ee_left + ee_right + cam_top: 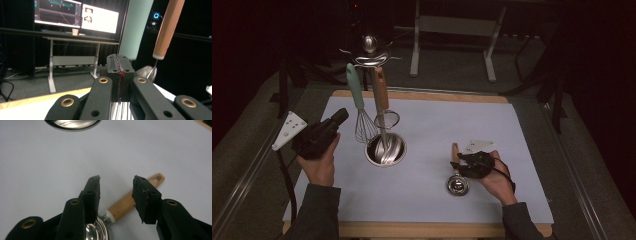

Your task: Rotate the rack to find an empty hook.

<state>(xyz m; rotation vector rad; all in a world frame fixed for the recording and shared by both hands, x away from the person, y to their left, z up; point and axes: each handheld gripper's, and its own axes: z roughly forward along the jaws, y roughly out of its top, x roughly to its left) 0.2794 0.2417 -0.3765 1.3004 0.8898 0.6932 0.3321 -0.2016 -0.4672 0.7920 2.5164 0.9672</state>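
The room is dim; overhead light falls on the pale surface (437, 130). Monitors (75, 16) glare. Near gripper parts blur slightly.

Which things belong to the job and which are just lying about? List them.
In the job: right tool, open over the wood-handled scoop; left tool, shut beside the teal whisk; hanging rack.
Lying about: monitors, desk, paper cup behind.

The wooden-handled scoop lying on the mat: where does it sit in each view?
High view: scoop lies right of centre on the mat, under the right gripper.
Right gripper view: its wooden handle runs between the open jaws, bowl at the bottom edge.
Left gripper view: I can't find it.
Shared landmark: the steel stand base, top edge in the right gripper view.
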